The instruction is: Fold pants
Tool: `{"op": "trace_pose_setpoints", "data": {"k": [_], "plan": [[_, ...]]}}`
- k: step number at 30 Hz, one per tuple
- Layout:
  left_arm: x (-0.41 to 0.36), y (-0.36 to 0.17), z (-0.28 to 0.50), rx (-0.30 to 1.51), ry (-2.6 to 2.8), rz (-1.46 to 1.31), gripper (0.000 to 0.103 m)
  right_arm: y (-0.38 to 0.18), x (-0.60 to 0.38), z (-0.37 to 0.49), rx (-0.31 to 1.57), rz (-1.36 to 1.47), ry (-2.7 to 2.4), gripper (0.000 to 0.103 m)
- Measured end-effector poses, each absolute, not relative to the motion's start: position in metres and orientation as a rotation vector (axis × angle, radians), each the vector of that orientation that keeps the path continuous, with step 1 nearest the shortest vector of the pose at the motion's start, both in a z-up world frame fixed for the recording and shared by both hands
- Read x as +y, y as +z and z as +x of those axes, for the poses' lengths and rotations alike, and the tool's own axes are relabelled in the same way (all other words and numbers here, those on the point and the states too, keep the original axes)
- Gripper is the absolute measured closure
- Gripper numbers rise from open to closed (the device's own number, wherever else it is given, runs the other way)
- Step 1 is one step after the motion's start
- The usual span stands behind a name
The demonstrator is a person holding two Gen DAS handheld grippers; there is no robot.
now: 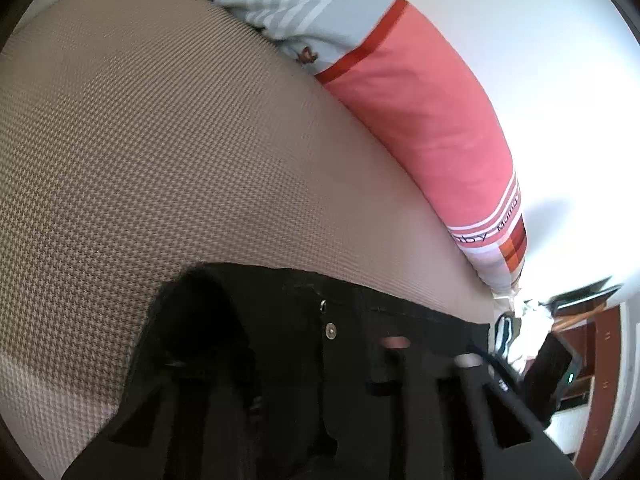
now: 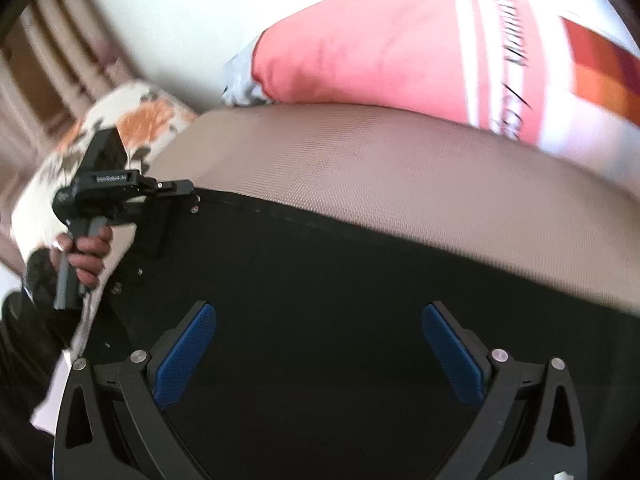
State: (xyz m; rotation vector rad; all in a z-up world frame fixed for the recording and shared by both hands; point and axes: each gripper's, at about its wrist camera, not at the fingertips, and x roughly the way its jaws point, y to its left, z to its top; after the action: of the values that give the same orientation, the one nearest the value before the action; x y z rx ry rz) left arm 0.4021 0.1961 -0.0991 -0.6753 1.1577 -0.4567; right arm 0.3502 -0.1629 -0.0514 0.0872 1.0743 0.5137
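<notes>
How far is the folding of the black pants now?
Early stage. Done: the black pants lie spread on the beige bed cover. In hand: the left gripper is shut at the waistband corner; the right gripper hangs open over the fabric. Left: every fold; none is visible.

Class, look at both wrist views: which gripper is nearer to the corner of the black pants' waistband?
Left. The left gripper is shut at the corner of the black pants; the right gripper hovers open above their middle.
</notes>
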Motion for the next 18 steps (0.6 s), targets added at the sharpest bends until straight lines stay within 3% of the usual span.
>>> {"op": "trace_pose_setpoints", "data": {"k": [14,16,18], "plan": [[0.184,0.014,0.324,0.917,-0.639,-0.488,0.097,-0.053,-0.129,0.424,1.216,-0.321,0.994,0.000],[0.183,0.021,0.317,0.905,-0.641,-0.467,0.096,-0.059,-0.130,0.429,1.262,-0.346,1.034,0.004],[0.183,0.024,0.313,0.901,-0.639,-0.455,0.096,-0.066,-0.135,0.431,1.305,-0.350,1.066,0.014]]}}
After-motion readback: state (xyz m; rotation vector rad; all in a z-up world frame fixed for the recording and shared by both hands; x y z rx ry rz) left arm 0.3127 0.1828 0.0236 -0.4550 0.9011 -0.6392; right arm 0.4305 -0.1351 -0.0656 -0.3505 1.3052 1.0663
